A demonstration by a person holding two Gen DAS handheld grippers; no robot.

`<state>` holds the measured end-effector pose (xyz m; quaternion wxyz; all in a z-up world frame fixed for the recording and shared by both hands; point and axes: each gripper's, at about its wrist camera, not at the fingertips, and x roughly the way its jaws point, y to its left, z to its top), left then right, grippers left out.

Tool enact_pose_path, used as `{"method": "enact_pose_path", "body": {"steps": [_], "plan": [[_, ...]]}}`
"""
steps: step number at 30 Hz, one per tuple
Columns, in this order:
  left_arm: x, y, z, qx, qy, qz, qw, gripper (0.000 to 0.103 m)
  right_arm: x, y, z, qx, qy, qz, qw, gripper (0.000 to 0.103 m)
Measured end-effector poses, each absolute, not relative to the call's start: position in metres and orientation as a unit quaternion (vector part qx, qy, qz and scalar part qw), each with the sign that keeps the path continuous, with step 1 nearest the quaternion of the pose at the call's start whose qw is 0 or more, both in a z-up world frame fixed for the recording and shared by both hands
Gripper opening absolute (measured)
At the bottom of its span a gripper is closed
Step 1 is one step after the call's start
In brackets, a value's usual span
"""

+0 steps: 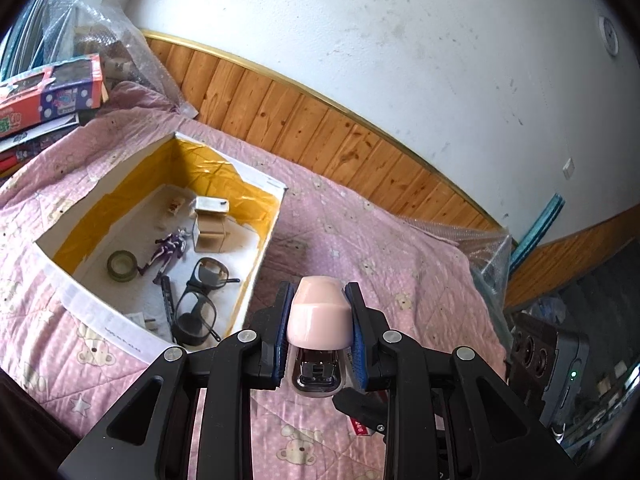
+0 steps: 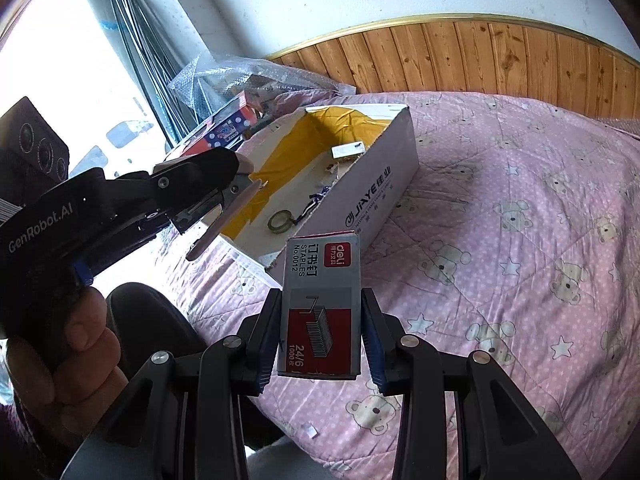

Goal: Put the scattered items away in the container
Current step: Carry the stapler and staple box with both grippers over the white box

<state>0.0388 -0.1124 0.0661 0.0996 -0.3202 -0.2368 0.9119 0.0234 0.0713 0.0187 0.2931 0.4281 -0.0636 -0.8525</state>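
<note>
Both tools carry loads: the left gripper (image 1: pixel 318 332) is clamped on the pink stapler (image 1: pixel 319 316), held above the quilt (image 1: pixel 360 240) just beside the box (image 1: pixel 256 280), and the right gripper (image 2: pixel 320 336) pinches the staple pack (image 2: pixel 320 304) nearer than the box's end wall. Best play looks like carrying each over the rim, then lowering into the bare floor by the tape (image 1: pixel 122 265), clear of the glasses (image 1: pixel 202 300), before letting go.
</note>
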Motion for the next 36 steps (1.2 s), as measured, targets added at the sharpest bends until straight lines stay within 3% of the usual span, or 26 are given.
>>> {"method": "enact_pose_path", "body": {"steps": [22,36], "plan": [[-0.011,-0.204,0.085,-0.307,-0.213,0.926,0.055,0.026,-0.017,-0.009,0.032,0.422,-0.025,-0.841,0.339,0.039],[-0.07,-0.234,0.069,-0.364,-0.167,0.914,0.066,0.026,-0.046,-0.066,0.028,0.426,-0.01,-0.83,0.36,0.039]]}}
